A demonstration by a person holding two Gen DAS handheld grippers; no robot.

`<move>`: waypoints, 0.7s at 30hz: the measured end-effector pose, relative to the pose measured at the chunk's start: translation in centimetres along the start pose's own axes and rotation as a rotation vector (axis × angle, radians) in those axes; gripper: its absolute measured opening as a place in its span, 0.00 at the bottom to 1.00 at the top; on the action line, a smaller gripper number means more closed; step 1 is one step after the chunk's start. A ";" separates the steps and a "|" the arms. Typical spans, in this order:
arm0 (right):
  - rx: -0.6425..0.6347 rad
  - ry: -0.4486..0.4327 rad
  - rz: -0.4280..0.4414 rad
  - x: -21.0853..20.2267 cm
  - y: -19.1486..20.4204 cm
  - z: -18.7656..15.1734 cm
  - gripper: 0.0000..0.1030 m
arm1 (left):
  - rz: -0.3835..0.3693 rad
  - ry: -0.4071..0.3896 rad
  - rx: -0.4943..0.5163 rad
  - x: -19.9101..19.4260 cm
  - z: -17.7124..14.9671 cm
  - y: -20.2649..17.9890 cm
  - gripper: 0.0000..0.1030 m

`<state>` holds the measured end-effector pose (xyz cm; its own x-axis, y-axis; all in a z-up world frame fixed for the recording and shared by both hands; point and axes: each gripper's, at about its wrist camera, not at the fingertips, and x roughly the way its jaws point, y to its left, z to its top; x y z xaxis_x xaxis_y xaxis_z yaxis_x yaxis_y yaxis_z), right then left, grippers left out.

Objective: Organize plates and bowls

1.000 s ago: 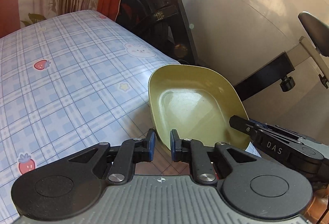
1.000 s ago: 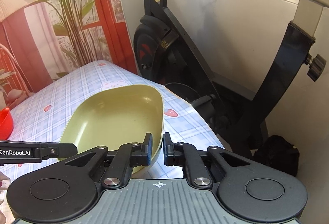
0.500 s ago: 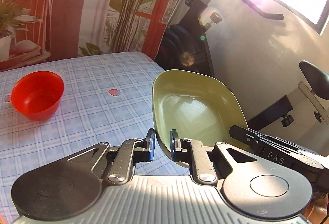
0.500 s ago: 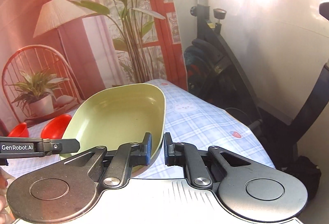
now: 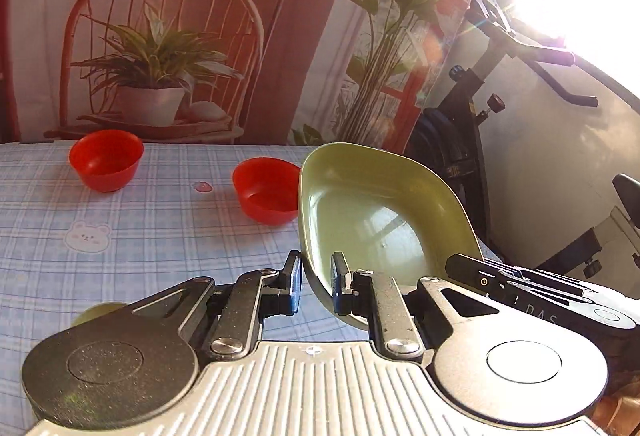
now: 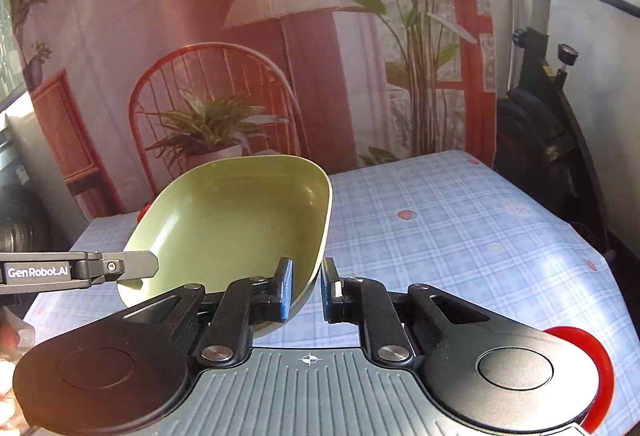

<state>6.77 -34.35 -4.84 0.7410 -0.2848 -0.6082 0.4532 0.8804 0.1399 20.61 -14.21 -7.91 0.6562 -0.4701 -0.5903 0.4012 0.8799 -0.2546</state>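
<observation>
Swinging since a second ago, we still pinch the green dish [image 5: 372,212] rim in both the left gripper [image 5: 316,282] and right gripper [image 6: 306,290] jaws. Only the left view shows two red bowls [image 5: 106,160] [image 5: 266,190] on the surface [image 5: 120,236] ahead, left of its jaws.

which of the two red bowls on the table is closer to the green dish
The red plastic bowl on the right, beside the held green oval dish's rim; the other red bowl sits far left.
</observation>
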 end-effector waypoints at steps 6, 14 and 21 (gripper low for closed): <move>0.052 0.050 0.114 0.8 5.3 -1.0 0.13 | 0.081 -0.061 -0.004 -5.3 0.9 3.8 0.15; 0.031 0.116 0.187 1.2 11.8 -3.7 0.13 | 0.148 -0.098 0.037 -9.9 2.0 7.7 0.16; 0.009 0.151 0.164 1.9 14.3 -5.8 0.13 | 0.137 -0.076 0.021 -10.4 -0.1 10.1 0.16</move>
<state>11.79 -20.11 -8.48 0.7225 -0.0776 -0.6870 0.3380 0.9065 0.2530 17.80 -0.39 -4.38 0.7520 -0.3504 -0.5584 0.3177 0.9348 -0.1587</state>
